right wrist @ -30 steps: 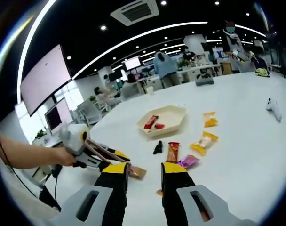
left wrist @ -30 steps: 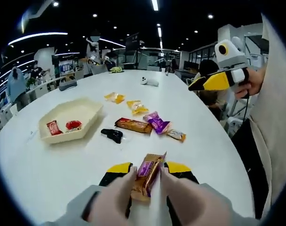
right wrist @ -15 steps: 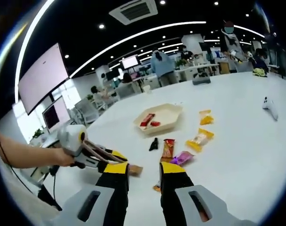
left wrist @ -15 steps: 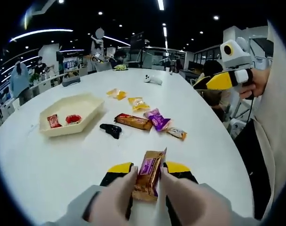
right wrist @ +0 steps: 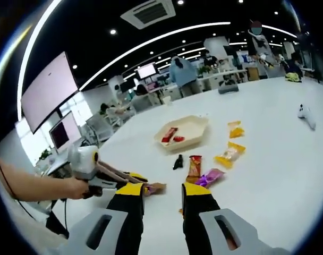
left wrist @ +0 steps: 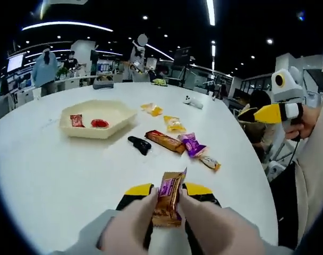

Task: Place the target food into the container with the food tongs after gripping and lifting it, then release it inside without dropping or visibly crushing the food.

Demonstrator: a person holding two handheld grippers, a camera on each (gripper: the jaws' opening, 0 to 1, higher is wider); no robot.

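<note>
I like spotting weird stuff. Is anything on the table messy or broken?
Nothing looks broken or spilled. Snack packets lie scattered loose on the white table, some at angles, beside the tray. The left gripper holds one packet upright, uncrushed.

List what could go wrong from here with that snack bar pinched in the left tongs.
1. The snack bar sits upright between the left gripper tong tips, gripped low; it might tip or slip out on the way.
2. The tray lies far across the table, past a black object and other wrappers, so a low carry could knock them.
3. Squeezing harder to hold it may crush the wrapper.
</note>
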